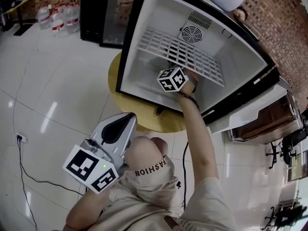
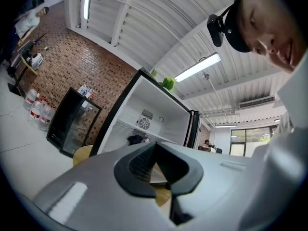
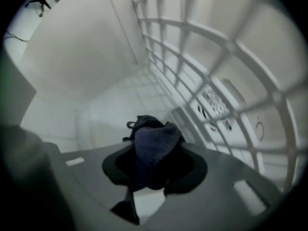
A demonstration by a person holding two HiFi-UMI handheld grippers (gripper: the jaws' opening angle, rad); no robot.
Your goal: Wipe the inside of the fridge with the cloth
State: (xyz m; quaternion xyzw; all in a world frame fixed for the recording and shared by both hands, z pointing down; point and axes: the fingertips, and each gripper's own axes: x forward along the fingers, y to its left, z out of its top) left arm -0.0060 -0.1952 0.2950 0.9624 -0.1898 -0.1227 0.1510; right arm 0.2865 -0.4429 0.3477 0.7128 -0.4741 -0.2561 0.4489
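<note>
A small white fridge point(image 1: 144, 32) stands open on a round yellow table point(image 1: 114, 76), with a white wire shelf point(image 1: 179, 50) across its middle. My right gripper point(image 3: 154, 129) reaches into the fridge below that shelf and is shut on a dark blue cloth point(image 3: 153, 150), which bunches out over the jaws. In the head view only its marker cube point(image 1: 172, 79) and the arm show. My left gripper point(image 1: 126, 118) is held back by the person's knee, outside the fridge. It is shut with nothing in it and points toward the fridge point(image 2: 159, 112).
A fan vent point(image 1: 192, 33) sits in the fridge's back wall. The fridge door point(image 1: 250, 110) hangs open at the right. A black glass-door cabinet point(image 1: 102, 13) and several water bottles point(image 1: 58, 20) stand at the back left. A cable point(image 1: 24, 165) lies on the tiled floor.
</note>
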